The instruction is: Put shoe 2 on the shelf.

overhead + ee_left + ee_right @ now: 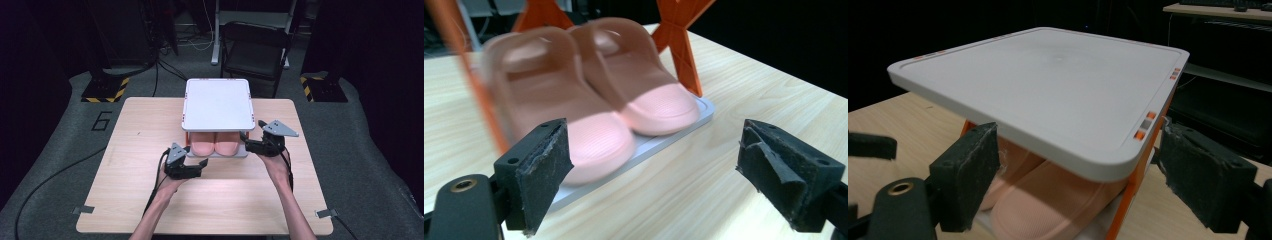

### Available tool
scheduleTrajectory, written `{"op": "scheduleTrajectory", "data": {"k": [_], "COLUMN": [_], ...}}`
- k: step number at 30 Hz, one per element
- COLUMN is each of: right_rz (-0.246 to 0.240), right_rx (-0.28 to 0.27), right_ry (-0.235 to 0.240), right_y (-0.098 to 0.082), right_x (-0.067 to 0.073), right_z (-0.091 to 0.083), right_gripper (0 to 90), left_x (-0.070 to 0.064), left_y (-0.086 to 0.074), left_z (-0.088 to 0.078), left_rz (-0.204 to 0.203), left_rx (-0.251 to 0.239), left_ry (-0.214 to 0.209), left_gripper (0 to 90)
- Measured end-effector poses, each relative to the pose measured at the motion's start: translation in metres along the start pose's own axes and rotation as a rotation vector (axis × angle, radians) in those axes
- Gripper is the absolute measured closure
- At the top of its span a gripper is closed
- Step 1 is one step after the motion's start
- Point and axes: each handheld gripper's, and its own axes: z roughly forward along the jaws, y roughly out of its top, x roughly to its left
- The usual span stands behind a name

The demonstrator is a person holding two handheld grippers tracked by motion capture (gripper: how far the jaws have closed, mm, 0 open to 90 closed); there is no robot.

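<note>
Our left gripper has its fingers spread wide apart with nothing between them, and it sits low over the bare desk just in front of the shoe rack. In the left gripper view the pair of pink slippers lies straight ahead, toes toward us, side by side and touching, resting on the rack's white bottom tray. The orange cross-shaped supports rise behind and beside the slippers.

Moving right, the white top shelf of the rack covers most of the slippers from above, so that in the high view we see just their rounded toes poking out at the near edge. The rack stands near the far middle of the desk.

At the right, our right gripper is held at the rack's near right corner, its fingers also wide apart and gripping nothing. In the right gripper view the corner of the top shelf juts out between and above the two fingers, and we cannot tell whether either pad touches it. Below that shelf the slippers show in shadow beside an orange leg.
</note>
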Motion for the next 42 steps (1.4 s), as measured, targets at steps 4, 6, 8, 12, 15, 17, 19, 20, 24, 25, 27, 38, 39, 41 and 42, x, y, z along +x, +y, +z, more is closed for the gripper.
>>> {"op": "scheduleTrajectory", "data": {"k": [4, 6, 8, 12, 15, 17, 19, 20, 24, 25, 27, 38, 39, 41, 42], "right_rz": [0.013, 0.029, 0.043, 0.041, 0.069, 0.076, 0.078, 0.076, 0.092, 0.096, 0.096, 0.116, 0.117, 0.112, 0.112], "right_rx": [-0.010, -0.014, -0.015, -0.013, -0.011, -0.001, 0.002, 0.005, -0.006, -0.010, -0.014, 0.020, 0.020, 0.018, 0.019], "right_ry": [-0.002, -0.002, -0.003, -0.036, -0.046, -0.061, -0.072, -0.072, -0.092, -0.100, -0.109, -0.145, -0.146, -0.146, -0.147], "right_y": [-0.015, -0.024, -0.032, -0.048, -0.061, -0.071, -0.079, -0.083, -0.095, -0.098, -0.104, -0.122, -0.122, -0.122, -0.121], "right_x": [0.006, 0.009, 0.012, 0.016, 0.016, 0.017, 0.017, 0.017, 0.014, 0.014, 0.013, 0.003, 0.003, 0.003, 0.004], "right_z": [-0.013, -0.019, -0.025, -0.033, -0.039, -0.044, -0.049, -0.053, -0.067, -0.070, -0.075, -0.082, -0.082, -0.082, -0.082], "right_gripper": [15.7, 15.9, 16.3, 16.7, 16.7, 16.2, 16.1, 16.2, 16.4, 16.6, 16.9, 17.4, 17.5, 17.5, 17.6], "left_x": [0.015, 0.023, 0.030, 0.044, 0.052, 0.056, 0.061, 0.063, 0.073, 0.074, 0.076, 0.091, 0.092, 0.091, 0.091], "left_y": [-0.009, -0.014, -0.018, -0.027, -0.036, -0.041, -0.046, -0.049, -0.054, -0.054, -0.055, -0.066, -0.066, -0.066, -0.065], "left_z": [-0.027, -0.039, -0.052, -0.070, -0.082, -0.091, -0.100, -0.104, -0.116, -0.118, -0.122, -0.134, -0.134, -0.135, -0.134], "left_rz": [-0.012, -0.040, -0.037, -0.032, -0.045, -0.041, -0.027, -0.042, -0.093, -0.092, -0.078, -0.126, -0.126, -0.125, -0.125], "left_rx": [-0.028, -0.051, -0.054, -0.047, -0.036, -0.027, -0.019, -0.016, -0.045, -0.053, -0.051, -0.051, -0.054, -0.054, -0.053], "left_ry": [0.028, 0.053, 0.083, 0.130, 0.116, 0.113, 0.120, 0.131, 0.154, 0.166, 0.191, 0.258, 0.259, 0.260, 0.260], "left_gripper": [12.3, 11.7, 11.2, 11.2, 11.1, 11.2, 11.6, 11.9, 13.1, 13.2, 13.9, 14.6, 14.6, 14.6, 14.6]}}
